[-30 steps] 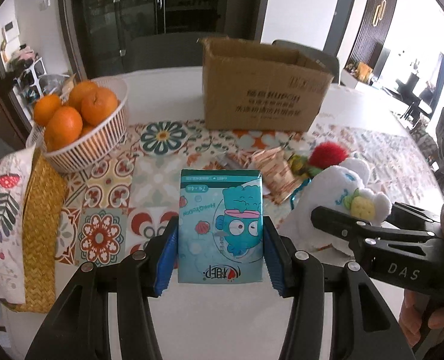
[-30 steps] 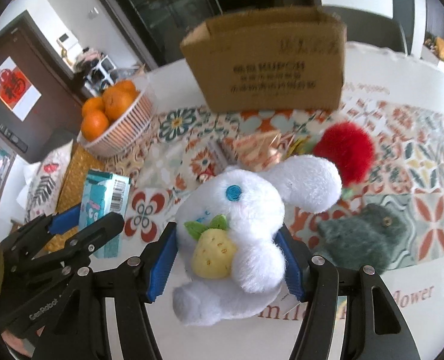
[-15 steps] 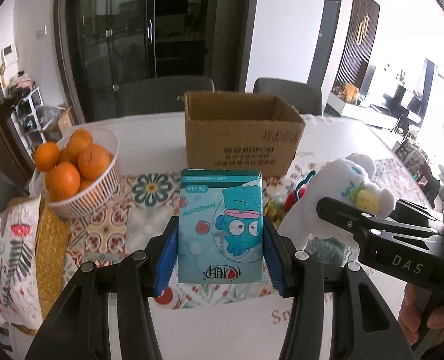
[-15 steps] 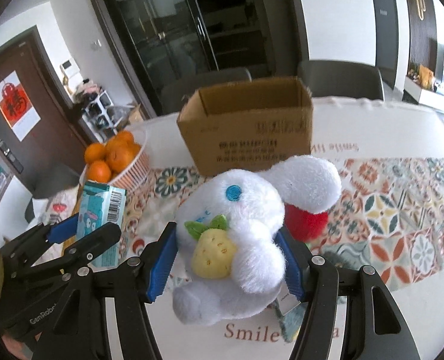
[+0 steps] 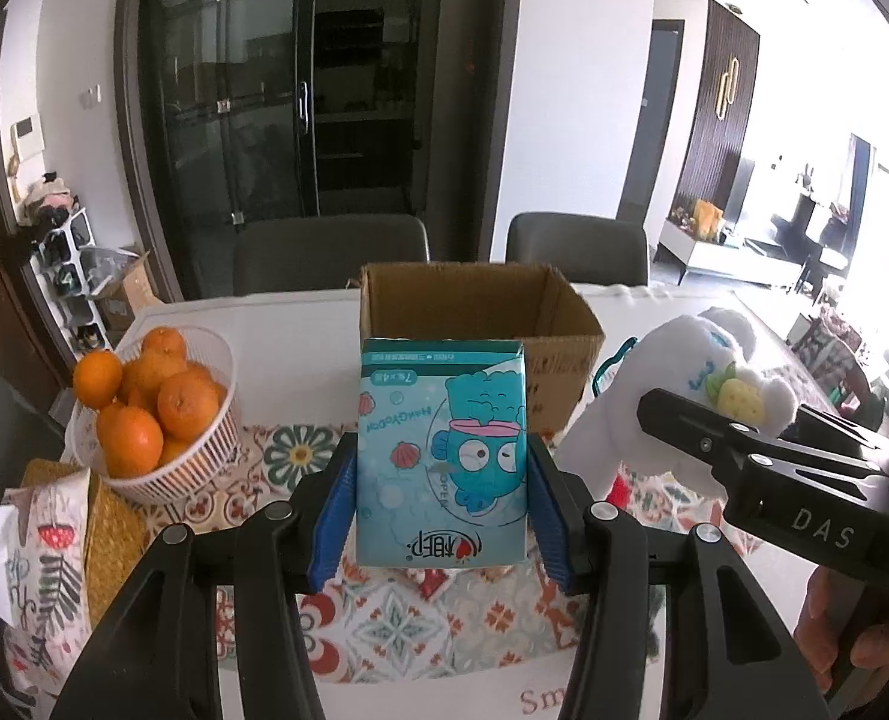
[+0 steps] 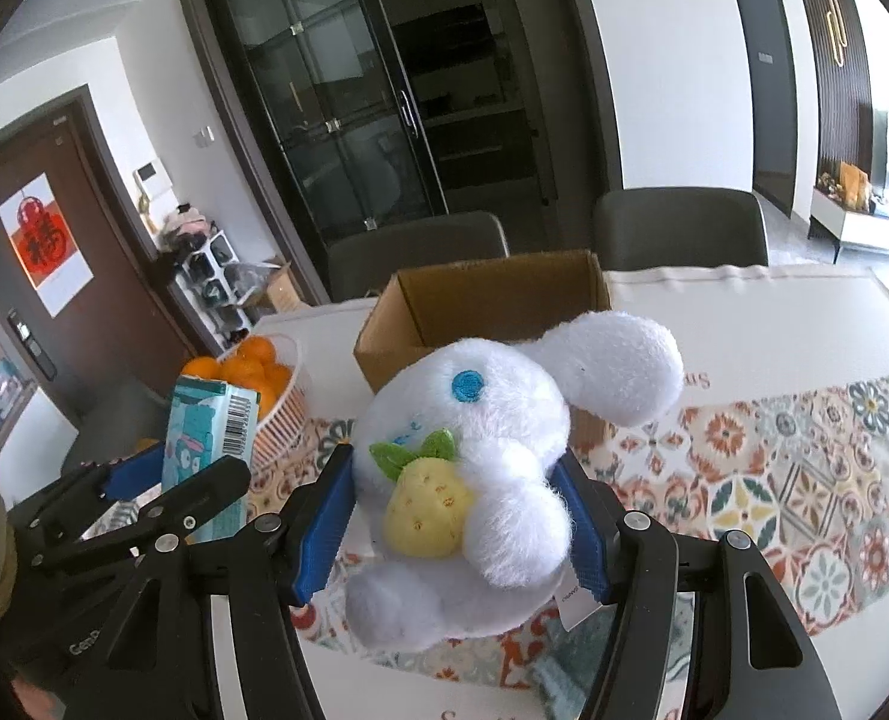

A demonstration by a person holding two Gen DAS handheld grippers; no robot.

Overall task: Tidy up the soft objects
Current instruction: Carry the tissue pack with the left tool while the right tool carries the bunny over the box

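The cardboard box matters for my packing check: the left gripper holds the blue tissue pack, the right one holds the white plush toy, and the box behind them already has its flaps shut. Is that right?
Not quite. The cardboard box stands open at the top, as the right wrist view shows. The rest holds: the left gripper holds the blue tissue pack, and the right gripper holds the white plush toy.

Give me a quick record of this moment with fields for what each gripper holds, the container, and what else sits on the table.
left gripper: shut on the blue tissue pack, held upright above the table
right gripper: shut on the white plush dog, clear of the table
container: open cardboard box straight ahead; no contents visible from here
table: white, with a patterned runner
other items: white basket of oranges, on the left beside the box
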